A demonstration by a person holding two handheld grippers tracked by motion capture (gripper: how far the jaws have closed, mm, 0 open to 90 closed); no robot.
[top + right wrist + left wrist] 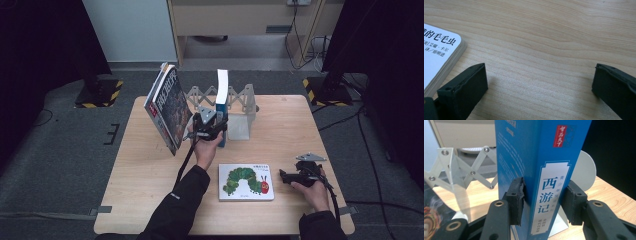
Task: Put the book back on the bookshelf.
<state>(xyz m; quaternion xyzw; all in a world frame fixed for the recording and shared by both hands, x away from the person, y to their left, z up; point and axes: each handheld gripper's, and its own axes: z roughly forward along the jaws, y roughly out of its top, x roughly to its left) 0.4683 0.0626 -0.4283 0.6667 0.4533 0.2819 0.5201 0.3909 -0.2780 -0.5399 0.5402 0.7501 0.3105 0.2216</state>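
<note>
A tall blue book [222, 136] stands upright on the table against a white expanding book rack [240, 97]. My left gripper [217, 129] reaches it from the front. In the left gripper view the blue book's spine [549, 170] sits between the jaws of my left gripper [544, 201]: the left pad [515, 200] is at its cover and the right pad [574, 202] is a sliver off its edge, so the jaws are open. My right gripper [286, 176] rests open on the table [539, 37] with nothing between its jaws [539, 82], just right of a flat caterpillar picture book [246, 181] [439, 55].
A large dark-covered book [167, 107] stands tilted at the rack's left end, close to my left hand. The rack's rounded white end plate [586, 170] is behind the blue book. The wooden table [145, 165] has bare room at the front left and right.
</note>
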